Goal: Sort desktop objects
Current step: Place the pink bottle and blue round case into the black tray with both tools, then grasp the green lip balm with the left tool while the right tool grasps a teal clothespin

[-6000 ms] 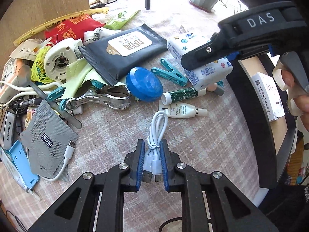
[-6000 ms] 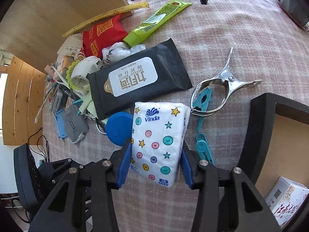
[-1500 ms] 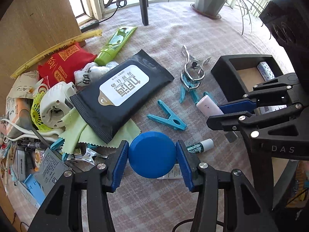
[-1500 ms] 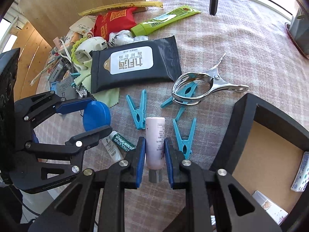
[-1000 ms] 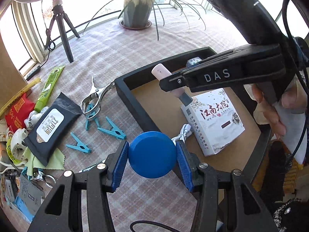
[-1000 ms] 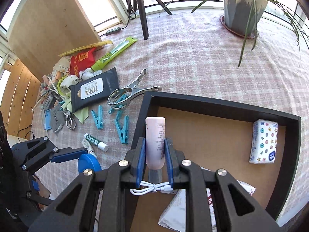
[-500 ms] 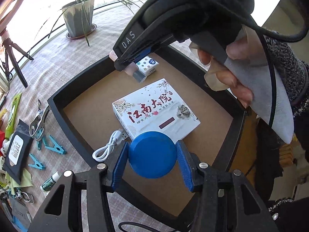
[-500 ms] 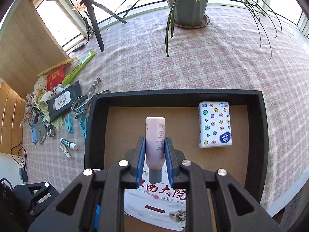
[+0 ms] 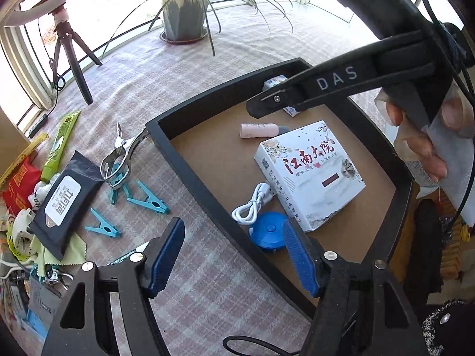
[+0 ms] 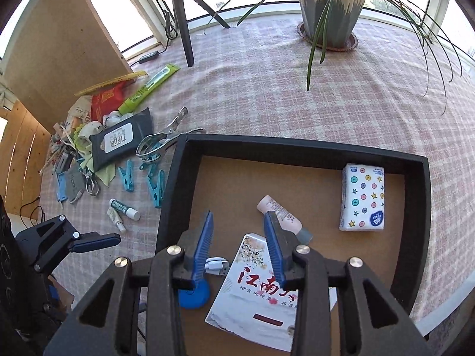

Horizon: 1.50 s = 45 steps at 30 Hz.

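Observation:
A black tray point(image 9: 190, 172) with a brown floor holds a white printed box point(image 9: 311, 175), a white cable point(image 9: 252, 204), a pink tube point(image 9: 256, 130) and a dotted tissue pack point(image 10: 362, 197). My left gripper point(image 9: 231, 243) hangs over the tray's near left rim with its jaws opening. The blue round disc point(image 9: 268, 234) lies on the tray floor by the right pad, free of both pads. My right gripper point(image 10: 239, 228) is above the tray point(image 10: 297, 145), jaws opening, nothing between them. The pink tube point(image 10: 279, 212) lies just behind its right finger.
Left of the tray lie teal clothes pegs point(image 9: 147, 200), a metal clip point(image 9: 118, 160), a black wipes pack point(image 9: 59, 195), a green tube point(image 9: 59, 145) and a heap of small items. A potted plant point(image 9: 184, 14) and a tripod point(image 9: 68, 47) stand at the back.
Both grippers have opened. The blue disc left the left jaws and the pink tube left the right jaws; both now lie in the tray.

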Each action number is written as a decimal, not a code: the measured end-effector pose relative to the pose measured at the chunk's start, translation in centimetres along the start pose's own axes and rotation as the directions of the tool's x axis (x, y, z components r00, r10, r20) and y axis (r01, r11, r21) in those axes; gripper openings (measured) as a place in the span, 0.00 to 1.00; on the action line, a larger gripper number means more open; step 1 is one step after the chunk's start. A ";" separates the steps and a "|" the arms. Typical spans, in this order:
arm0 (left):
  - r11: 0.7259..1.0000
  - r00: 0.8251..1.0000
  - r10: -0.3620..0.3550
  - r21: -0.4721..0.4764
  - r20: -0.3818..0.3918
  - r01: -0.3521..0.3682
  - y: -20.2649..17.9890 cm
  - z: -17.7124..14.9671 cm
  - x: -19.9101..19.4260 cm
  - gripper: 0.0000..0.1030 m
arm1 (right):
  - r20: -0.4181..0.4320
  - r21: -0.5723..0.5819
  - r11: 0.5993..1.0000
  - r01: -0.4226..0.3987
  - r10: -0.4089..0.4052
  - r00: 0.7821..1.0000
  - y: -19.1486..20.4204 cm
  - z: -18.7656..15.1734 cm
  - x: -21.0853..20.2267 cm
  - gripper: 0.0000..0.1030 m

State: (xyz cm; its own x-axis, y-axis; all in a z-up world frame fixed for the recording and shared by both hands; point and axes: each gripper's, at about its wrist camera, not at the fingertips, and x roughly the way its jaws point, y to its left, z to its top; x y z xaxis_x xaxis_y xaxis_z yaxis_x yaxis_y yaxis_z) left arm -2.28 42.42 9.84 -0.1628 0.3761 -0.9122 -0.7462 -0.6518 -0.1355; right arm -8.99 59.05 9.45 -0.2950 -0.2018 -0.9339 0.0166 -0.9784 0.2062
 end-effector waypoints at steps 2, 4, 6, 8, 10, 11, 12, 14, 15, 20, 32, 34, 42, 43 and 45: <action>1.000 1.000 0.020 -0.023 -0.007 -0.020 1.6 -0.3 0.1 0.63 | -0.009 -0.019 1.000 -0.009 0.009 1.000 1.0 0.3 0.4 0.34; 0.998 0.999 0.041 -0.041 -0.017 -0.042 3.2 -0.7 0.2 0.63 | -0.015 -0.037 0.999 -0.021 0.021 1.000 2.0 0.7 0.6 0.34; 0.997 0.998 0.058 -0.059 -0.030 -0.059 4.6 -1.1 0.4 0.63 | -0.020 -0.054 0.998 -0.037 0.036 0.999 3.0 1.0 0.9 0.34; 0.995 0.996 0.074 -0.065 -0.041 -0.077 5.9 -1.6 0.5 0.63 | -0.026 -0.070 0.996 -0.052 0.051 0.998 4.2 1.3 1.3 0.34; 0.993 0.995 0.091 -0.068 -0.051 -0.094 7.0 -2.0 0.6 0.62 | -0.032 -0.087 0.994 -0.067 0.065 0.997 5.4 1.6 1.7 0.34; 0.993 0.994 0.098 -0.068 -0.057 -0.101 7.5 -2.3 0.7 0.62 | -0.036 -0.096 0.993 -0.074 0.071 0.997 6.0 1.7 1.9 0.34; 0.992 0.993 0.104 -0.069 -0.061 -0.108 8.0 -2.5 0.9 0.62 | -0.042 -0.107 0.991 -0.081 0.077 0.996 6.6 1.9 2.2 0.34; 0.990 0.990 0.118 -0.065 -0.076 -0.123 8.8 -2.8 1.4 0.62 | -0.056 -0.128 0.988 -0.090 0.084 0.995 7.9 2.0 2.9 0.34; 0.990 0.989 0.122 -0.062 -0.083 -0.128 9.1 -3.0 1.6 0.61 | -0.064 -0.137 0.986 -0.093 0.085 0.994 8.5 2.1 3.3 0.34; 0.992 0.988 0.109 -0.054 -0.106 -0.116 10.3 -3.6 2.7 0.61 | -0.124 -0.154 0.982 -0.112 0.093 0.988 10.5 2.7 6.1 0.34; 0.996 0.989 0.077 -0.037 -0.125 -0.083 10.8 -3.6 5.3 0.47 | -0.206 -0.129 0.987 -0.099 0.071 0.976 11.9 3.5 11.2 0.34; 0.996 0.989 0.071 -0.047 -0.130 -0.078 11.0 -3.6 5.6 0.41 | -0.213 -0.125 0.987 -0.097 0.069 0.975 12.0 3.4 11.7 0.34; 0.990 0.989 0.075 -0.107 -0.126 -0.089 12.0 -3.8 5.7 0.21 | -0.222 -0.140 0.988 -0.063 0.031 0.975 12.7 3.5 12.8 0.34; 0.990 0.989 0.075 -0.112 -0.126 -0.089 12.0 -3.8 5.7 0.20 | -0.223 -0.144 0.988 -0.058 0.025 0.975 12.9 3.6 12.9 0.34; 0.989 0.989 0.077 -0.114 -0.125 -0.091 12.0 -4.0 5.6 0.16 | -0.224 -0.151 0.988 -0.044 0.009 0.974 13.2 3.7 13.0 0.34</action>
State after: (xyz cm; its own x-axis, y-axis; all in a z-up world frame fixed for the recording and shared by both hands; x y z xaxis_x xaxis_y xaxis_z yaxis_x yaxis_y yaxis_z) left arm -9.53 34.07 1.60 -0.1377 0.2397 -0.9610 -0.6497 -0.7542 -0.0950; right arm -16.16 43.70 1.06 -0.0730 -0.2160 -0.9737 0.1736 -0.9641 0.2009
